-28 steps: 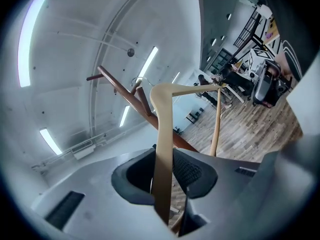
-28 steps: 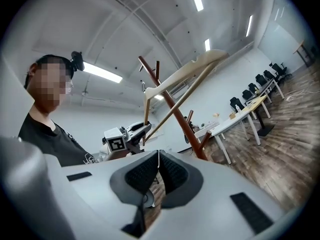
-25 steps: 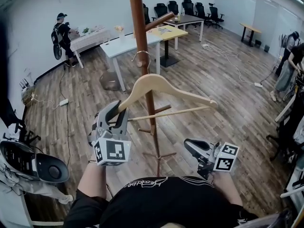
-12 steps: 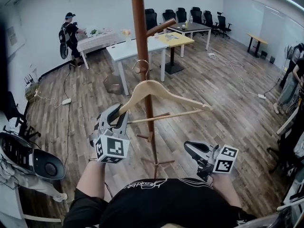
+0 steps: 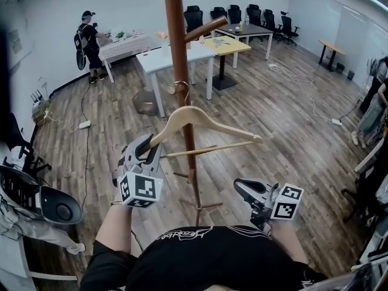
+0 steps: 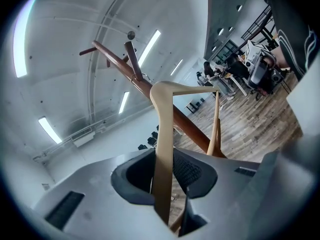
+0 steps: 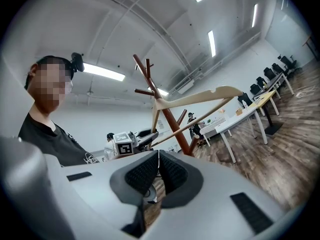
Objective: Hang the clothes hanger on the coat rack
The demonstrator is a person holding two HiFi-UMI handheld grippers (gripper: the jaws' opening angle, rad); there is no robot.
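Observation:
A pale wooden clothes hanger (image 5: 203, 119) with a metal hook (image 5: 180, 87) hangs in front of the brown coat rack pole (image 5: 174, 47). The hook overlaps the pole below the upward peg (image 5: 206, 27); I cannot tell whether it touches. My left gripper (image 5: 150, 145) is shut on the hanger's left arm. In the left gripper view the hanger (image 6: 162, 134) runs up between the pads, with the rack (image 6: 145, 86) behind. My right gripper (image 5: 241, 187) is low on the right, shut on nothing. In the right gripper view its pads (image 7: 150, 173) meet, and the hanger (image 7: 200, 95) and rack (image 7: 170, 116) stand ahead.
The rack's lower pegs (image 5: 203, 206) stick out near my body. White and yellow tables (image 5: 176, 56) and black chairs (image 5: 242, 14) stand behind the rack. A person (image 5: 88, 38) stands at the far left table, another at the right edge (image 5: 373, 102). A black chair (image 5: 42, 202) is at my left.
The left gripper has sunk a little with the hanger, and the hook sits lower along the pole. The right gripper has shifted only slightly and stays shut.

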